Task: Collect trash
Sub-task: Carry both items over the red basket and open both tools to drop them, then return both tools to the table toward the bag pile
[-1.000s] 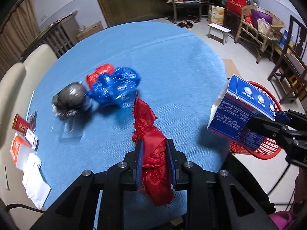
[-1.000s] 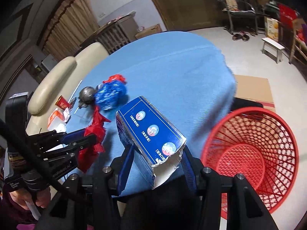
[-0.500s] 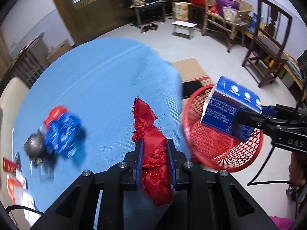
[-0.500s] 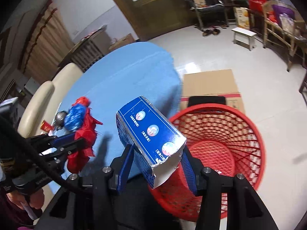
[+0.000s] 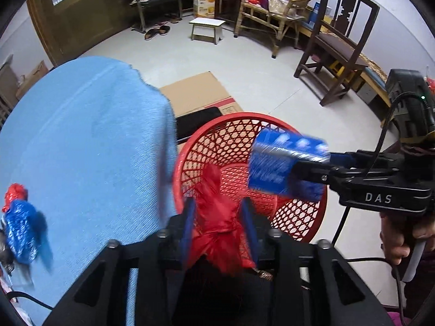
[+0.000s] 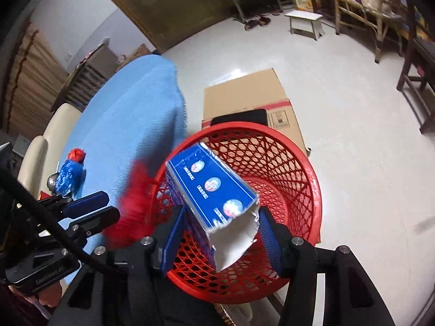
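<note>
Black hand-held gripper (image 5: pixel 217 228), blue finger pads (image 5: pixel 187 225), silver screws, white "DAS" lettering, black cable.

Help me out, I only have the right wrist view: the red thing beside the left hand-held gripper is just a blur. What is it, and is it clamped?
Observer: In the left wrist view it is a crumpled red plastic bag between the pads of the left hand-held gripper. The jaws have just been opening, and a gap shows on each side of the bag.
Reviewer: Is it lined up with the bin?
Observer: Yes. From that camera the bag's far end shows against the inside of the red mesh basket, to the right of the blue tablecloth edge.
</note>
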Motion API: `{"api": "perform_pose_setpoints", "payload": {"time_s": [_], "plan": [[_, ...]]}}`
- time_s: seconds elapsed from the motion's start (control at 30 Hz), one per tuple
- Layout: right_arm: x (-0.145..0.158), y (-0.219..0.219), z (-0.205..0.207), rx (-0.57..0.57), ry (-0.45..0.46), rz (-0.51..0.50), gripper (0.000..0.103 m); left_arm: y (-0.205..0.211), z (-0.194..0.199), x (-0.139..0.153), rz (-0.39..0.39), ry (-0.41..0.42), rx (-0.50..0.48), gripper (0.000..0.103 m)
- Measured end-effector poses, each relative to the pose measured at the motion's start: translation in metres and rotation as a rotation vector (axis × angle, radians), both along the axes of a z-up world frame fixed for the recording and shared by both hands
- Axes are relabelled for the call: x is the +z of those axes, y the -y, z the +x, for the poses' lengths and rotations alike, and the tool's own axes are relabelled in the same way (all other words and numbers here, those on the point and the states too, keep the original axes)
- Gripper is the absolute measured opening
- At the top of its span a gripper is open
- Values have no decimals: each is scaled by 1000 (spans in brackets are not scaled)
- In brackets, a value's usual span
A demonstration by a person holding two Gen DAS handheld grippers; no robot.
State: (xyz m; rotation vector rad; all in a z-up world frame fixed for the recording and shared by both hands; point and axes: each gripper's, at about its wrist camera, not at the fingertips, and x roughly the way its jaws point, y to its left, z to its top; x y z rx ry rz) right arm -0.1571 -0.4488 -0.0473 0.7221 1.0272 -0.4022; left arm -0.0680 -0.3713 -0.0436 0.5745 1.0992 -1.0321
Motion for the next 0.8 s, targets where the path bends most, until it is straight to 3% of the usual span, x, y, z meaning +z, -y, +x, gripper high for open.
{"api": "perform_pose_setpoints", "payload": {"time_s": [0.03,0.2,0.43,0.6,0.8], "plan": [[-2,1,0,-5,0,9,60,1,1,-1,-4,3,5,57],[-2,6,-3,-28,13,14,61,-8,7,0,-6,14,25,57],[3,30,-24,-241,-4,-85,62,-39,23,10,-14,58,114,57],[-25,48,-46,-421,-112,-20,62,-87,45,19,-32,63,249,57],[-46,39,-49,-450,-127,86,62,-161,67,20,-41,73,436,57]]}}
